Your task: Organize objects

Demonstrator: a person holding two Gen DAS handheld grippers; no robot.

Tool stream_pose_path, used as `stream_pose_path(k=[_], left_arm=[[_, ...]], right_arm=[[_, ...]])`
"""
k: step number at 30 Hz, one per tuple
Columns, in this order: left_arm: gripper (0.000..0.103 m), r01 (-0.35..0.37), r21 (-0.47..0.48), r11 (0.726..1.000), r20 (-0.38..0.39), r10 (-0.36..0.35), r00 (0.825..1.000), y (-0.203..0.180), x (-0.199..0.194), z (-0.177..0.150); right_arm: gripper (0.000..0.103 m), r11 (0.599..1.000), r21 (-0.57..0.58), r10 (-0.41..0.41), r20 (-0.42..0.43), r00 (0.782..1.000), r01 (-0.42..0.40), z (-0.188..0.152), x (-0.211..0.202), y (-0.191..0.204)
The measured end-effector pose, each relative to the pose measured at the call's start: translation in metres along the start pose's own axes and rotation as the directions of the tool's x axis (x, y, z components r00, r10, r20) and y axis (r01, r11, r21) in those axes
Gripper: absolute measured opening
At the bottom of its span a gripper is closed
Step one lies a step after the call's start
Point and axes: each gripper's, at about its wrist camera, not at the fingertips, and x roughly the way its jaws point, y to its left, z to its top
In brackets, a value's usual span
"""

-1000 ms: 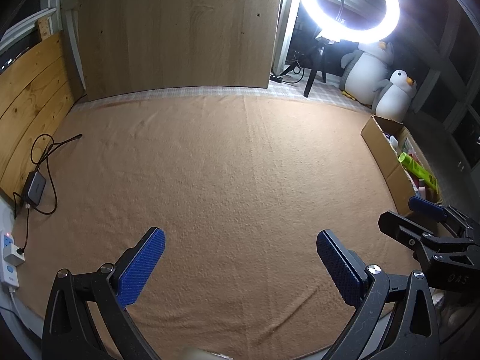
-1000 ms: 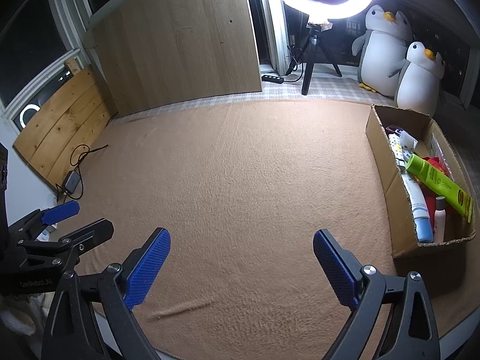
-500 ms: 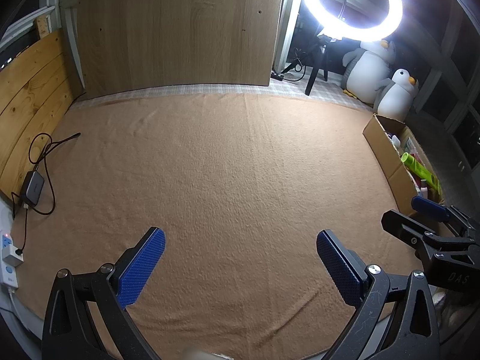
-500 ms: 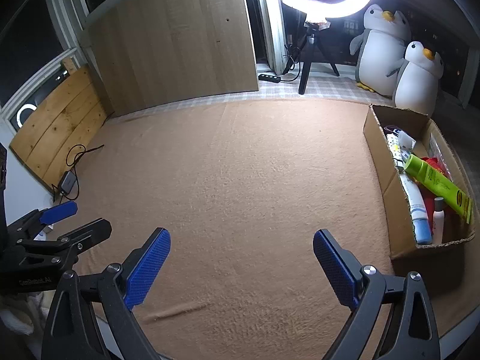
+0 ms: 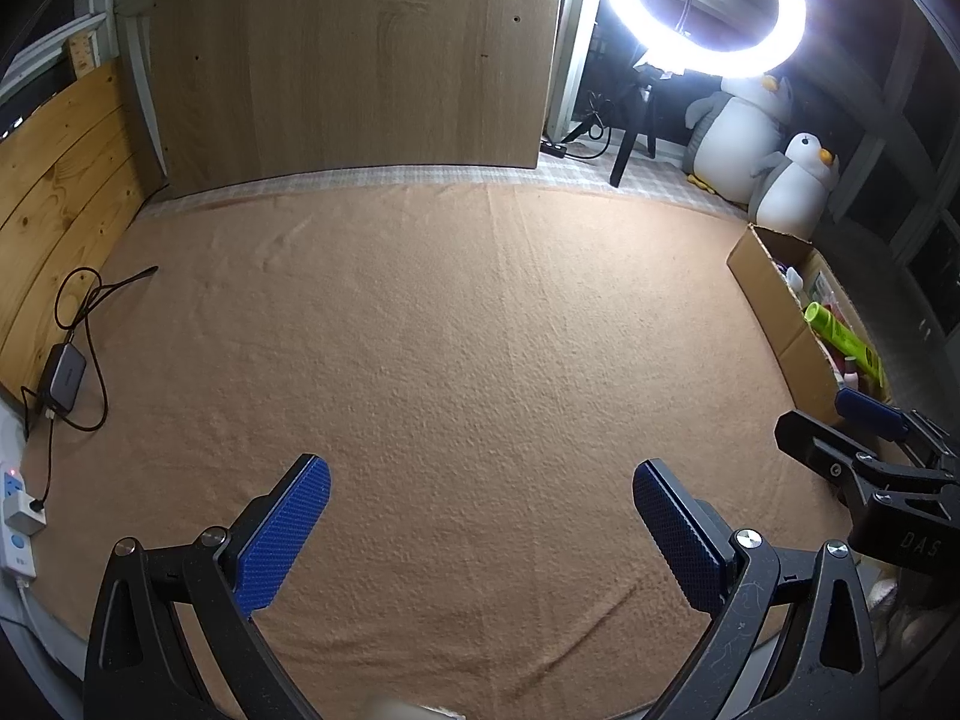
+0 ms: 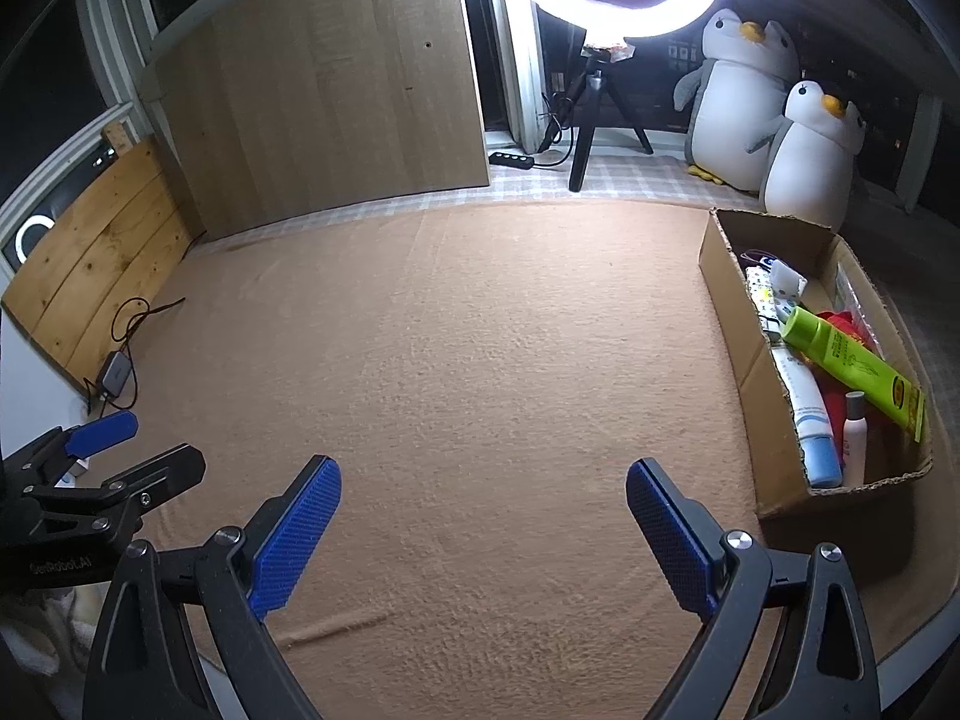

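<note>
— Brown blanket [image 6: 480, 360] covers the floor. Where are the things?
— Inside the cardboard box [image 6: 729, 294], off to the right.
— And the grabbers?
— Left gripper [image 5: 480, 531] and right gripper [image 6: 483, 531] both gape wide, holding nothing.

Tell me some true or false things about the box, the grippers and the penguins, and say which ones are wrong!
1. The green tube lies in the cardboard box. True.
2. The right gripper is squeezing a bottle. False: its jaws are wide open and hold nothing.
3. Two plush penguins stand behind the box. True.
4. The left gripper is shut. False: it is open over the bare orange blanket.
5. The box is on the left of the blanket. False: it is at the right edge.
</note>
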Motion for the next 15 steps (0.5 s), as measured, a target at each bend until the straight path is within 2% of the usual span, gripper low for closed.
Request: stream_pose_path(k=[15], left_arm=[[0.102,-0.005,-0.01,1.0,0.003,0.005,1.0,0.0025,0.0004,0.0015]], right_arm=[[0.094,1.0,-0.001,-0.009,0.0,1.0,0.009,-0.0007,-0.0005,-0.0027]])
